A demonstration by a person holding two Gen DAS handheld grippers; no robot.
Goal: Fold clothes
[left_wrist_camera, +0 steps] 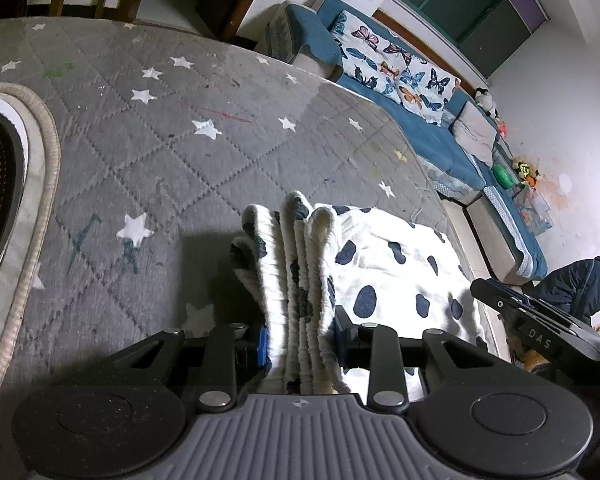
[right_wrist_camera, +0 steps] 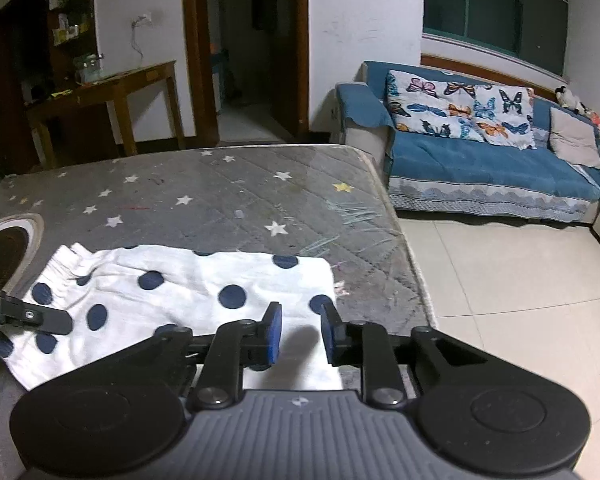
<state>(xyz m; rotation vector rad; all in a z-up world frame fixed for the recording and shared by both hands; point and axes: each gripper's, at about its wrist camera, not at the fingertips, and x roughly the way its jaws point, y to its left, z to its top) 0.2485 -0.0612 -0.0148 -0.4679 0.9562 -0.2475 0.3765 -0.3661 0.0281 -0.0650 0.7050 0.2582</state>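
A white garment with navy dots (right_wrist_camera: 172, 284) lies flat on the grey star-quilted surface (right_wrist_camera: 240, 192), close to its right edge. My left gripper (left_wrist_camera: 302, 340) is shut on the garment's gathered, ribbed end (left_wrist_camera: 296, 248), which bunches up in folds between the pads. In the right wrist view the left gripper's finger (right_wrist_camera: 40, 318) shows at the cloth's left end. My right gripper (right_wrist_camera: 302, 334) hovers open over the garment's near right corner. Nothing sits between its blue pads (right_wrist_camera: 274, 332), only cloth and shadow below. Its body (left_wrist_camera: 540, 324) appears at the right of the left wrist view.
An oval opening with a braided rim (left_wrist_camera: 40, 184) sits in the surface at the left. A blue sofa with butterfly cushions (right_wrist_camera: 480, 168) stands beyond tiled floor (right_wrist_camera: 500, 280) on the right. A wooden table (right_wrist_camera: 112, 92) and a doorway are at the back.
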